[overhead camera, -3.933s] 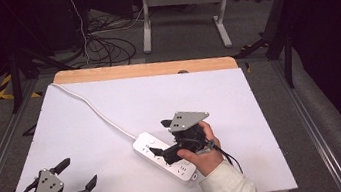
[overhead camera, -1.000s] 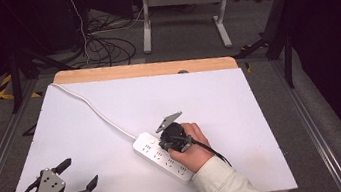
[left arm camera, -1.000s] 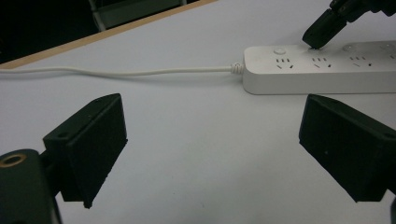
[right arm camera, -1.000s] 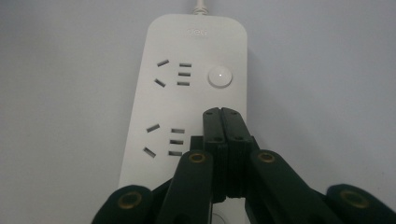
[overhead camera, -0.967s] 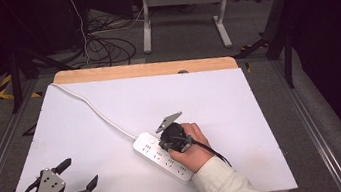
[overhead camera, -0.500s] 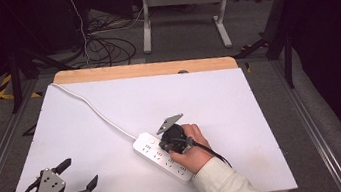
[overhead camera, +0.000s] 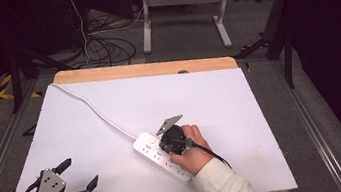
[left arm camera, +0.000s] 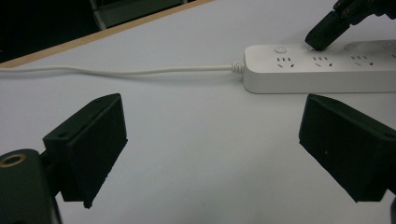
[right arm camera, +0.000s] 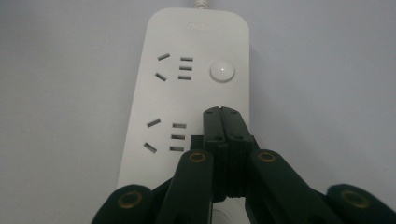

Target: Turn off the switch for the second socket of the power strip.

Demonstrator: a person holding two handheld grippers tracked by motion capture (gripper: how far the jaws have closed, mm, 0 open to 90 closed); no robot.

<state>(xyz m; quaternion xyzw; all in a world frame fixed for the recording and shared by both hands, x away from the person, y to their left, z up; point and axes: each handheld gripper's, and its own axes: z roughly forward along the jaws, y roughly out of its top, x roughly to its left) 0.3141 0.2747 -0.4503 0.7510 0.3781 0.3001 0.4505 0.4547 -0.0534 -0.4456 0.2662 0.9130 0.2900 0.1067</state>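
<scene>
Presently one power strip [overhead camera: 161, 156] flat on the white bench [overhead camera: 240, 101], directly under the right tool [right arm camera: 222, 110], cord [overhead camera: 95, 111] trailing off beyond it to the far bench edge. Right tool jaws pressed together with nothing between, tips pointing down at the strip face, beside the second socket group [right arm camera: 164, 136] and just short of the round switch [right arm camera: 221, 71]; probably closed that way to make one narrow point for pushing a button, not for gripping. Whether the tips actually touch the plastic: cannot tell from these views. Left tool [overhead camera: 78, 182] well apart from the strip, low over bare bench, jaws spread wide and empty, likely just parked out of the way while the other does the work. Seen along the left tool, strip [left arm camera: 322, 67] ahead and to one side, with the right tool's black tip [left arm camera: 323, 31] coming down onto it. Counts: one strip, one cord, two tools, one switch near the cord end, two socket groups ahead of the right tool, three ahead of the left.
</scene>
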